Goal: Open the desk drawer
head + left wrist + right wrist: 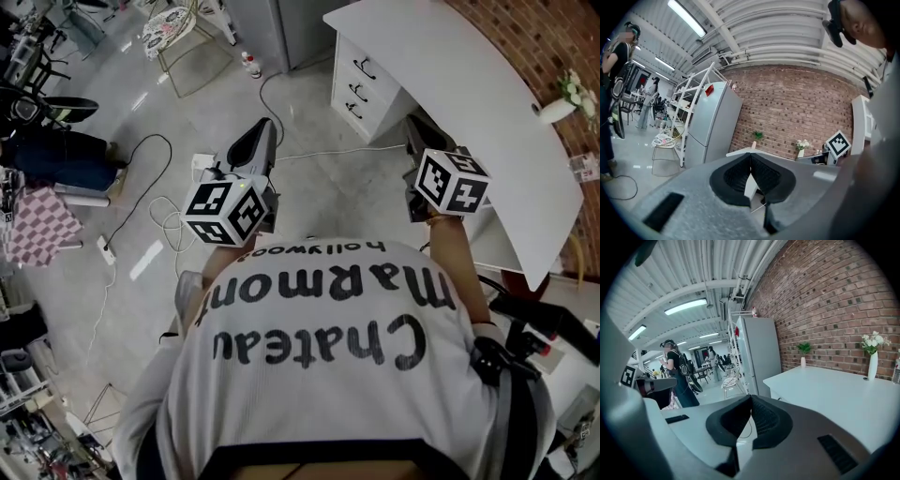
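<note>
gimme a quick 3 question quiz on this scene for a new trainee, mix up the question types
1. True or false: the drawers of the desk are all closed.
2. What is between the jaws of the right gripper? A: a drawer handle. B: nothing, the jaws are together. C: a cable.
3. Fill in: the white vase on the desk holds ___.

Key
1. True.
2. B.
3. flowers.
</note>
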The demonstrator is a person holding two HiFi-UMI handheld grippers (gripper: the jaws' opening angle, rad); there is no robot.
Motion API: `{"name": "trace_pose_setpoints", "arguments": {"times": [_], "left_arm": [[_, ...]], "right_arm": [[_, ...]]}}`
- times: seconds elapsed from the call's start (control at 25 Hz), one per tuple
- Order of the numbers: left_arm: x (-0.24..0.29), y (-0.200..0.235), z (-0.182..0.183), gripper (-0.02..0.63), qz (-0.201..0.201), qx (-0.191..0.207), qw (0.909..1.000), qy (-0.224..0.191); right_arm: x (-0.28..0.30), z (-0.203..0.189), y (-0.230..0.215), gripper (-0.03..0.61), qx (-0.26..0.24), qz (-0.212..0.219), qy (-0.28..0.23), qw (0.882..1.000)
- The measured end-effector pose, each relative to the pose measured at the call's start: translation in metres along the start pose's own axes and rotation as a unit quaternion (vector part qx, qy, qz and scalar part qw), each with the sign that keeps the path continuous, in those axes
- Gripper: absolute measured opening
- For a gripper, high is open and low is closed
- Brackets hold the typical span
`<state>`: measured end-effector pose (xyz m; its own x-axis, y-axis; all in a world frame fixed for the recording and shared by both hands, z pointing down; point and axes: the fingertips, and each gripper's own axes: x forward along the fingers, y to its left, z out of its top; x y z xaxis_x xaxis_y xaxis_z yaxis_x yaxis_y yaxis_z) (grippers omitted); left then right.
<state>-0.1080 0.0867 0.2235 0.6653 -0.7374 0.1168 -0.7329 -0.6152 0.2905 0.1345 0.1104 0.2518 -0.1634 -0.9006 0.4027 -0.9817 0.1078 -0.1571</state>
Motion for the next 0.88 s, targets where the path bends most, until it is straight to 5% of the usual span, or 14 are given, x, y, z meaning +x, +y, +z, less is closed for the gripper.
{"name": "trace_pose_setpoints", "arguments": {"times": [0.28,0.56,0.88], "left_arm": [[0.022,0.043,-0.001,0.015,-0.015,-0.020,0.9996,-0.011],[0.041,0.058,-0.016,0.015,-0.023,-0.028,0.9991,0.019],[0.097,0.084,-0.030,0.015,0.003,-0.024,0.9988,0.043]], "right_arm": [[0.036,-0.014,0.003,0.011,0.008,-0.020,0.013,1.000],[0.055,-0.028,0.003,0.011,0.019,-0.028,0.039,0.999],[0.120,-0.021,-0.034,0.011,0.022,-0.034,0.048,0.998]]}}
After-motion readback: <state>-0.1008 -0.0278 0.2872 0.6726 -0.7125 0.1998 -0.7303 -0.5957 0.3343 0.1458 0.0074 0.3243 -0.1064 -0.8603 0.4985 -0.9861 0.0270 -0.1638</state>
